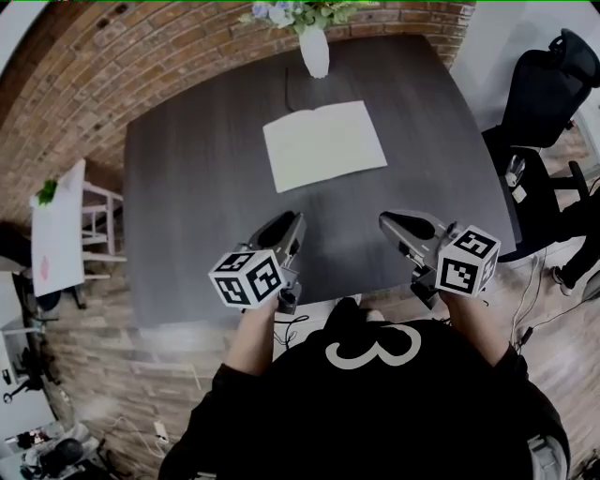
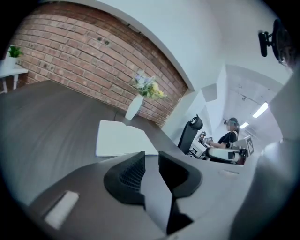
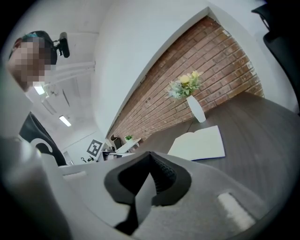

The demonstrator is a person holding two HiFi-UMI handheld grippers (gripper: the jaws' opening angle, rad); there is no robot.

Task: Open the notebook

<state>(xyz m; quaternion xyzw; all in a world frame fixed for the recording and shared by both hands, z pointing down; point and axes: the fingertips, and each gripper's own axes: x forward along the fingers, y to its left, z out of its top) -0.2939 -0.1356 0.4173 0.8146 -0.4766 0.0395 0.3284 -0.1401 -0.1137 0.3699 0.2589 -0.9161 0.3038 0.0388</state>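
Status check. Task: open the notebook

Notebook (image 1: pixel 325 145): lies flat on the dark surface (image 1: pixel 187 206), just in front of the white vase (image 1: pixel 315 52) of flowers (image 1: pixel 281 13), on the side of the vase toward me. It is near the vase but not touching it. Two pale pages face up, blank as far as I can see. A small notch in the edge nearest the vase marks the spine. No cover stands up and no page curls.

Judgement: the notebook is open, so the one step the task names looks done.

Left hand-held gripper (image 1: pixel 284 225): well apart from the vase, on my side of the notebook, over the near part of the surface. Its pads (image 2: pixel 131 174) stand spread with a narrow gap, and nothing is in the gap. It touches neither notebook nor surface.

Right hand-held gripper (image 1: pixel 394 223): also well apart from the vase, on my side of the notebook, about as far from the vase as the left one. Its jaws are pressed together at the tips with nothing pinched between them.

Left to do: nothing on the notebook itself, as far as I can judge. The pages appear to rest open without being held, and neither hand-held gripper is near enough to steady them
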